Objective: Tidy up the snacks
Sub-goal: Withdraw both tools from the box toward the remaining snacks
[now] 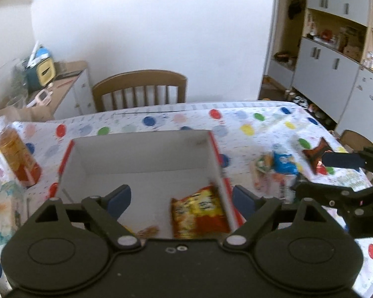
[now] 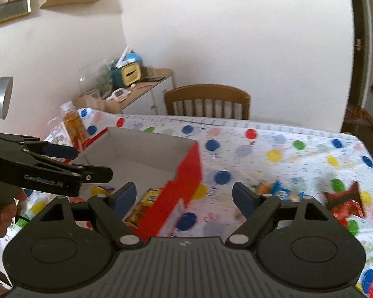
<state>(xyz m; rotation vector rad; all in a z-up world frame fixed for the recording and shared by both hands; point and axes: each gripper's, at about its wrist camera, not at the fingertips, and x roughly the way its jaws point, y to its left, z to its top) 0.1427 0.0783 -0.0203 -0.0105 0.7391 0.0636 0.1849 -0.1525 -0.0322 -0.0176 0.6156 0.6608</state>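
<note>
A red-and-white cardboard box (image 1: 141, 159) stands open on the spotted tablecloth; it also shows in the right wrist view (image 2: 186, 171). A red-yellow snack packet (image 1: 199, 211) lies inside it, seen too in the right wrist view (image 2: 146, 203). My left gripper (image 1: 181, 198) is open and empty above the box's near side. My right gripper (image 2: 184, 196) is open and empty, right of the box; it also shows in the left wrist view (image 1: 340, 173). Loose snacks lie right of the box: a blue packet (image 1: 284, 162), an orange-green packet (image 1: 263, 164), and a red-brown wrapper (image 1: 315, 152) (image 2: 345, 201).
An orange drink bottle (image 1: 17, 156) stands left of the box. A wooden chair (image 1: 140, 90) sits behind the table's far edge. A sideboard with clutter (image 1: 45, 84) is at the back left, and cabinets (image 1: 335, 57) at the right. More packets lie at the table's left edge (image 1: 5, 208).
</note>
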